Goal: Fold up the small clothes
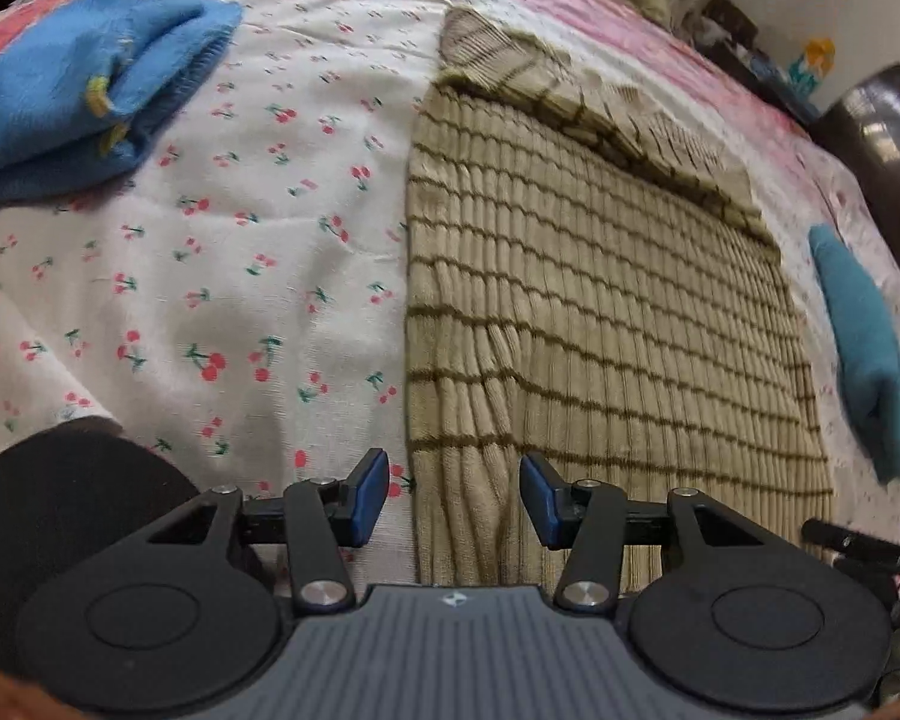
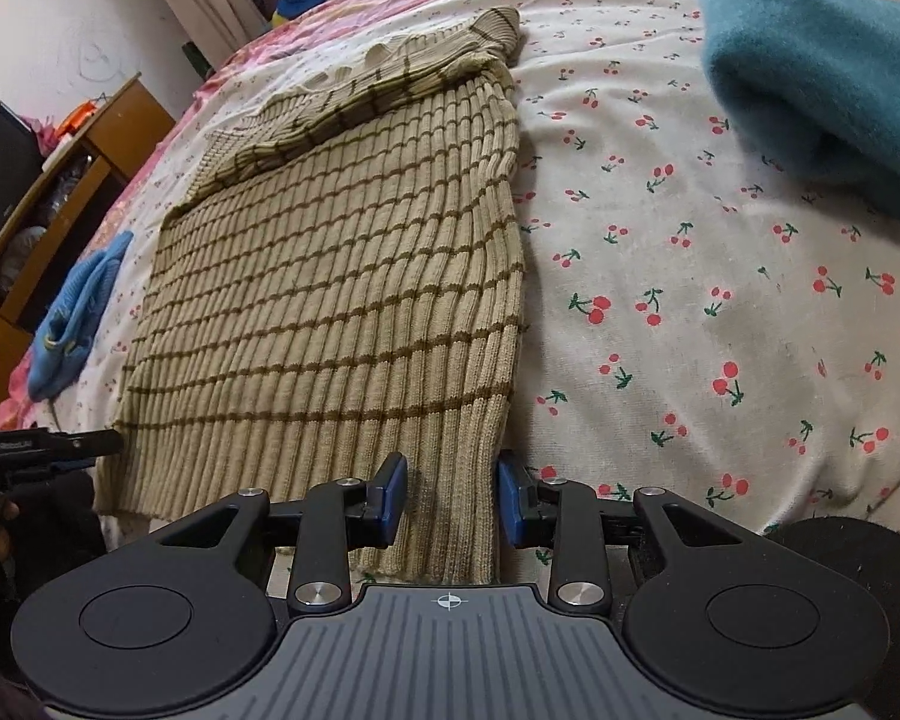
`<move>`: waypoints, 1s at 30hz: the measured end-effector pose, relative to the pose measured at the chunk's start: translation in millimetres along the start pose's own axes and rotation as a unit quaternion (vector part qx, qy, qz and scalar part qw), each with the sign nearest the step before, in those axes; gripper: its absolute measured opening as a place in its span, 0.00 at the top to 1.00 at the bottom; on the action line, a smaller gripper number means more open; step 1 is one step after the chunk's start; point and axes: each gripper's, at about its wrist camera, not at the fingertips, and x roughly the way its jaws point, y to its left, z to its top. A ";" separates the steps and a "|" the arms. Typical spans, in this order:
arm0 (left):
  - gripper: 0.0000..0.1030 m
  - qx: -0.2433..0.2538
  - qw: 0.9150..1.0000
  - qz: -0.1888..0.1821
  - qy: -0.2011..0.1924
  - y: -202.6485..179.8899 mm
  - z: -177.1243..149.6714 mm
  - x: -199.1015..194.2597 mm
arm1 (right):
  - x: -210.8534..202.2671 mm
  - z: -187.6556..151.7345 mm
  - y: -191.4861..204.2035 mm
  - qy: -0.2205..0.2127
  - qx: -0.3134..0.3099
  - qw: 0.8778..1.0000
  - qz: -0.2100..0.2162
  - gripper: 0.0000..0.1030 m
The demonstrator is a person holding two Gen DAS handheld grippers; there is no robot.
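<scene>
Left wrist view shows the left gripper spread over the near left hem corner of the striped sweater, stretching lengthwise away across the cherry-print sheet, while the right gripper straddles the right corner, spread.

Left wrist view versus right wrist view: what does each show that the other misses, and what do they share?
Only the left wrist view shows the left gripper open over the sweater's near left corner. Only the right wrist view shows the right gripper straddling the near right corner, plus a wooden shelf. Both show the striped beige sweater with its sleeve folded in, the blue garment, the teal garment and the cherry-print sheet.
</scene>
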 end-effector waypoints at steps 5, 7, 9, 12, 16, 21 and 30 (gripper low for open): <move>0.48 0.011 0.999 0.034 0.007 -2.1 -0.3 1.7 | 0.2 0.2 0.0 -0.001 0.001 1.000 0.000 0.69; 0.55 0.021 0.999 0.048 0.015 -4.2 -2.0 6.6 | 0.3 0.4 -0.6 -0.002 0.000 1.000 0.001 0.69; 0.57 0.029 0.998 0.059 0.021 -8.0 -3.1 11.8 | 0.3 -0.1 -0.9 -0.003 0.001 1.000 0.002 0.69; 0.61 0.043 0.996 0.069 0.021 -12.9 -4.2 14.6 | 0.3 -0.3 -1.1 -0.004 0.001 1.000 0.003 0.69; 0.78 0.046 0.997 0.057 0.021 -15.3 -4.8 13.8 | 0.5 -0.4 -1.1 -0.004 0.000 1.000 0.004 0.69; 0.79 0.043 0.998 0.051 0.020 -15.3 -6.0 11.4 | -0.1 -0.6 -2.7 -0.004 0.002 1.000 0.007 0.69; 0.79 0.024 0.998 0.056 0.021 -10.2 -4.1 12.0 | 2.0 -0.2 -4.0 -0.002 0.006 1.000 0.010 0.68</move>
